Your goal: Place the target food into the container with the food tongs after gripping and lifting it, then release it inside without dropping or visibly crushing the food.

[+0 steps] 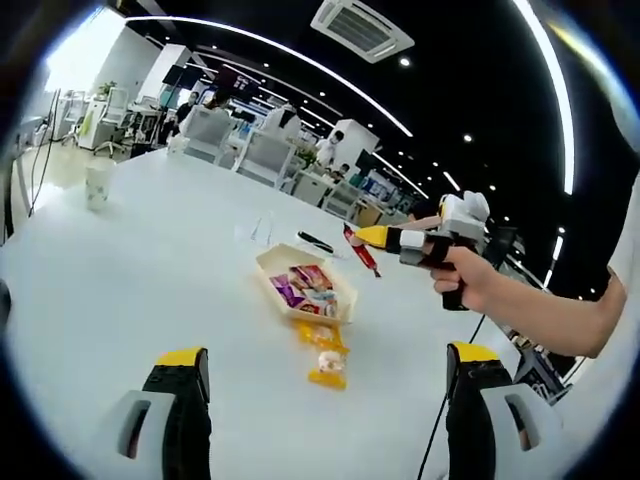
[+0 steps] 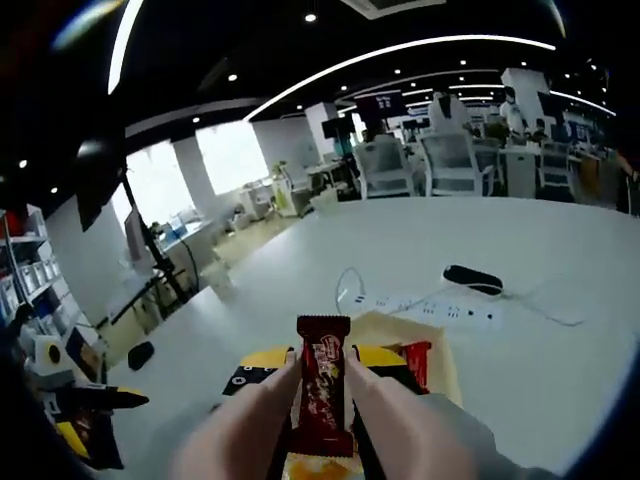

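Right claw (image 2: 322, 385) grips one red snack bar (image 2: 323, 392); left claw (image 1: 325, 365) wide; one container (image 1: 306, 289).

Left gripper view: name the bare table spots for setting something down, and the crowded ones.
Free: the wide white table between the paper cup and the cardboard tray. Crowded: around that tray, with yellow-wrapped snacks in front and the right gripper holding a red snack bar above.

No writing can be read in either view. The red snack bar (image 2: 323, 395) carries a white logo on its wrapper, too blurred to make out. The packets in the box (image 1: 306, 290) show only colours.
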Tool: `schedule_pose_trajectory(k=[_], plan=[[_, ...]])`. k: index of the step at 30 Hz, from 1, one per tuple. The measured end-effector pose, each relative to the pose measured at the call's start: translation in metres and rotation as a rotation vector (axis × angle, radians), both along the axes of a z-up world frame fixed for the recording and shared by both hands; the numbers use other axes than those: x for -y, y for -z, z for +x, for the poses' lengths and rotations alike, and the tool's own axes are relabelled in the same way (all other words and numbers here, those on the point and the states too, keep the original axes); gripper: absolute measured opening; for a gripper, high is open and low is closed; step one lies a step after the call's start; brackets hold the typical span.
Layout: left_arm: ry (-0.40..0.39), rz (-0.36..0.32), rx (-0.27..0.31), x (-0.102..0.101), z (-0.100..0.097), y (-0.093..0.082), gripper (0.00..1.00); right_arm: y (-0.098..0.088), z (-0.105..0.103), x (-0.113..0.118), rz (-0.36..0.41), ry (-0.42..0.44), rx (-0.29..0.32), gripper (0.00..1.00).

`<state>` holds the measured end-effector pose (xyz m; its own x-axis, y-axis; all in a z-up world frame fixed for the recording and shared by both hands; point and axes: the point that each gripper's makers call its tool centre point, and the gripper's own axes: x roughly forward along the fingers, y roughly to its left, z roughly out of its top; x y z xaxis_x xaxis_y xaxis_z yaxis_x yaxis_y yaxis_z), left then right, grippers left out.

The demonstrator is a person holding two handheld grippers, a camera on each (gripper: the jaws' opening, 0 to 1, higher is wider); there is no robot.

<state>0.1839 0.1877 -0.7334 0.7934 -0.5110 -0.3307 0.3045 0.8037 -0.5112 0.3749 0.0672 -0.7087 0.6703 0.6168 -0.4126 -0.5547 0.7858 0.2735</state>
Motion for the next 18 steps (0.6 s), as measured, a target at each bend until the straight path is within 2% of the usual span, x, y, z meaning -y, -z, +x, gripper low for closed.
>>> schedule_pose_trajectory(k=[1, 3, 7, 16, 18], plan=[[0.014, 0.018, 0.031, 0.002, 0.001, -0.005, 0.99, -0.001, 0.002, 0.002, 0.004, 0.020, -0.003, 0.21], [0.033, 0.046, 0.044, 0.005, 0.000, -0.008, 0.99, -0.005, 0.004, 0.003, -0.002, 0.023, 0.016, 0.21], [0.054, 0.058, 0.048, 0.010, 0.002, -0.010, 0.99, -0.010, 0.010, 0.008, -0.022, 0.031, 0.031, 0.21], [0.060, 0.030, 0.071, 0.017, 0.002, -0.016, 0.99, -0.011, 0.022, 0.017, -0.026, 0.068, 0.024, 0.22], [0.051, 0.001, 0.081, 0.017, 0.001, -0.023, 0.99, -0.012, 0.025, 0.017, -0.018, 0.081, 0.021, 0.22]])
